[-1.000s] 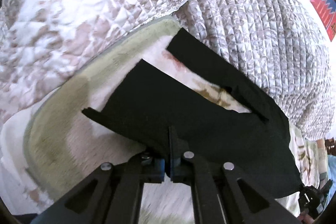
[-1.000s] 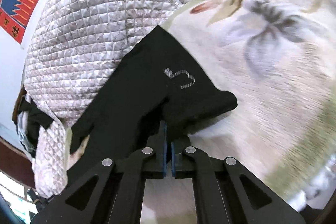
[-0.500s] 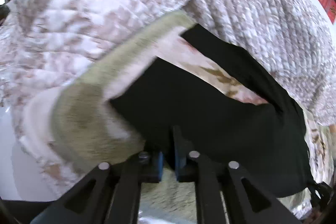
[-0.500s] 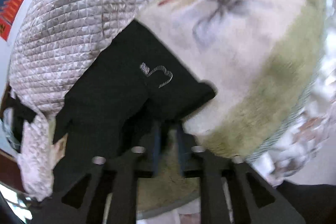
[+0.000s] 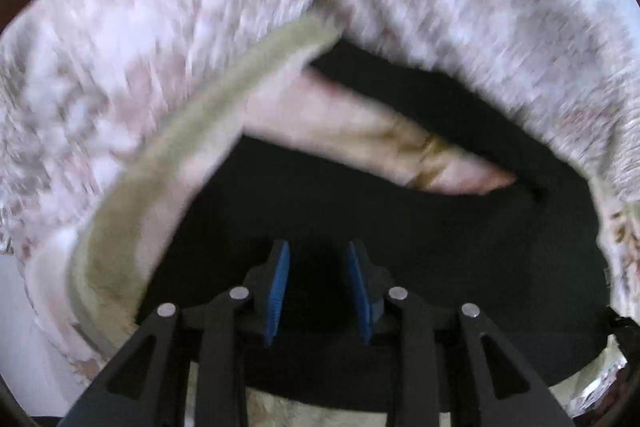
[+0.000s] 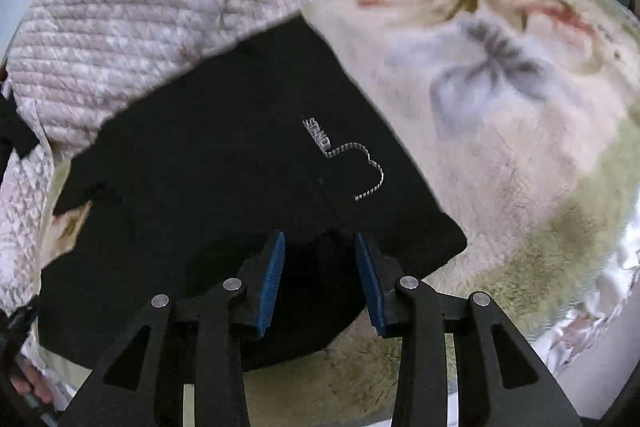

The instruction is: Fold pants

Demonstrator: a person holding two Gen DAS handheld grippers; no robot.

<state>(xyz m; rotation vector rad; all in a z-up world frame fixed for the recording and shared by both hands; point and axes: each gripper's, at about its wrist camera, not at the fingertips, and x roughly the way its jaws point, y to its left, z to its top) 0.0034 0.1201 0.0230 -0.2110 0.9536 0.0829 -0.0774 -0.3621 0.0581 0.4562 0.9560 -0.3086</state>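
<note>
Two fisheye views, each mounted behind a gripper, look steeply down along black fingers with blue pads. Both sit close above the same black fabric pants point(image 5: 400, 227) point(image 6: 208, 187) on a floral fleece blanket point(image 6: 500, 147).

Black pants point(image 6: 208, 187) flat on blanket point(image 6: 520, 155)
</note>
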